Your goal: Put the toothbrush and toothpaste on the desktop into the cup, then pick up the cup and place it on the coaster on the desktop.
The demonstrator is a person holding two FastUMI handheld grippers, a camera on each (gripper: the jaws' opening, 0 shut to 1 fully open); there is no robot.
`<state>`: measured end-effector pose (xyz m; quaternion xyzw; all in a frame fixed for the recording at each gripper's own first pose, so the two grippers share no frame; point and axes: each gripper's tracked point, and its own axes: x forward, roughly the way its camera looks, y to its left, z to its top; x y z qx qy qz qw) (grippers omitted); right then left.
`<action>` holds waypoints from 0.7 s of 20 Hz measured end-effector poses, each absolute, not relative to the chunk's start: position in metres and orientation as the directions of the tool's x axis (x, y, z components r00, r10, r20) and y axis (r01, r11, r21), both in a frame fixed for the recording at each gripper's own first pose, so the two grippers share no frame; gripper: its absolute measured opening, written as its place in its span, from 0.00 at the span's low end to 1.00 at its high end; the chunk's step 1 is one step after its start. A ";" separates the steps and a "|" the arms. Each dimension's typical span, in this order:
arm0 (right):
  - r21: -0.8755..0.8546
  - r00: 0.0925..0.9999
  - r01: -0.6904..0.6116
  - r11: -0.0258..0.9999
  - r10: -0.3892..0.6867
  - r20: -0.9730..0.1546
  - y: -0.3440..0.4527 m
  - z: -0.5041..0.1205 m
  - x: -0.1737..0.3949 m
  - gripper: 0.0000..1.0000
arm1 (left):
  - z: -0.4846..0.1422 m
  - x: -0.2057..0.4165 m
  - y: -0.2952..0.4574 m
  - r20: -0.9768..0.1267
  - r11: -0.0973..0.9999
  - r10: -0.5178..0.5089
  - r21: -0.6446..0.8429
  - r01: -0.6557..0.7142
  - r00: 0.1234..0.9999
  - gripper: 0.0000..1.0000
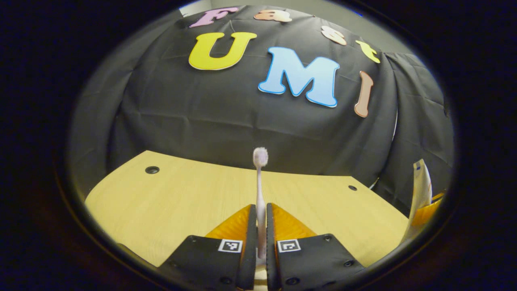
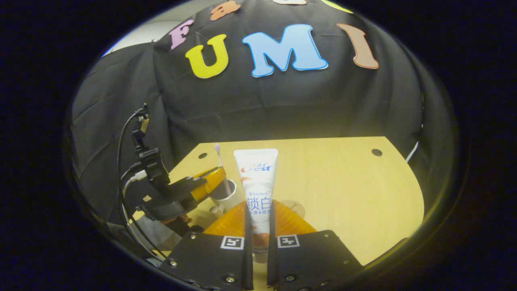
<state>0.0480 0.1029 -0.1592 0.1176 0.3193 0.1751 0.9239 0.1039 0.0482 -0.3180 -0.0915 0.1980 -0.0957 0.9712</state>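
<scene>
My left gripper is shut on a pale pink toothbrush, which stands upright with its bristles at the top. My right gripper is shut on a white toothpaste tube, its flat end up. In the right gripper view the left gripper hovers at the left over a white cup. There the toothbrush points up, and its lower end reaches toward the cup's mouth. A pale round coaster lies on the desk just past my right finger, partly hidden.
The light wooden desk has small dark holes near its far corners. Black cloth walls close the booth behind and at the sides. Cables trail from the left gripper. In the left gripper view, the toothpaste tube rises at the right edge.
</scene>
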 end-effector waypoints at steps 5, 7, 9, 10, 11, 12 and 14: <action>0.353 0.744 -0.297 0.887 0.447 -0.496 0.127 -0.151 0.064 0.15 | -0.317 0.085 0.053 -0.408 0.961 -0.229 -0.241 0.138 0.884 0.58; 0.343 0.758 -0.310 0.886 0.449 -0.473 0.137 -0.148 0.075 0.15 | -0.314 0.074 0.054 -0.423 0.956 -0.237 -0.264 0.131 0.875 0.67; 0.355 0.766 -0.328 0.875 0.466 -0.442 0.148 -0.145 0.086 0.15 | -0.307 0.064 0.058 -0.429 0.952 -0.237 -0.280 0.121 0.871 0.68; 0.360 0.772 -0.336 0.870 0.473 -0.424 0.154 -0.142 0.094 0.15 | -0.305 0.060 0.061 -0.434 0.953 -0.231 -0.282 0.112 0.871 0.69; 0.361 0.782 -0.342 0.867 0.476 -0.403 0.161 -0.138 0.101 0.15 | -0.303 0.054 0.064 -0.436 0.951 -0.231 -0.289 0.109 0.870 0.75; 0.365 0.792 -0.343 0.866 0.475 -0.383 0.166 -0.135 0.108 0.15 | -0.298 0.049 0.066 -0.433 0.948 -0.236 -0.297 0.109 0.870 0.80; 0.378 0.800 -0.351 0.856 0.485 -0.354 0.178 -0.132 0.121 0.14 | -0.294 0.039 0.073 -0.436 0.949 -0.232 -0.299 0.104 0.870 0.95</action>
